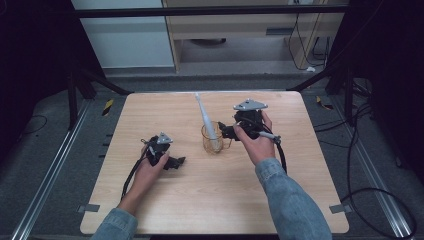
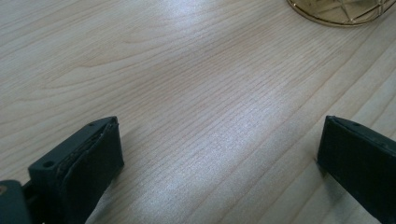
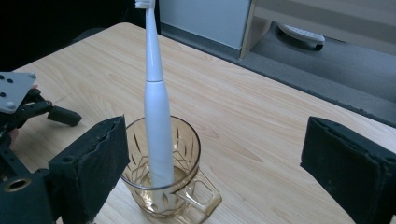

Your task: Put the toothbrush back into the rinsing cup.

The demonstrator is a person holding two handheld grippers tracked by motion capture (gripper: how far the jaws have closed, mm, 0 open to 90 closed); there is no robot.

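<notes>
An amber glass mug (image 1: 212,140) (image 3: 168,177) stands near the middle of the wooden table (image 1: 165,200). A white electric toothbrush (image 1: 206,117) (image 3: 154,116) stands in it, head up, leaning against the rim. My right gripper (image 1: 223,131) (image 3: 212,168) hovers just right of the mug, jaws wide apart, with the mug in front of its left jaw and nothing pressed between the pads. My left gripper (image 1: 177,161) (image 2: 219,158) rests low on the table to the left of the mug, open over bare wood. The mug's base (image 2: 341,10) shows at the top of the left gripper view.
The table's far edge drops to a grey floor, where a light cabinet (image 1: 240,30) stands. Metal rails (image 1: 55,170) run along both sides of the table. Cables (image 1: 370,200) lie on the floor at the right.
</notes>
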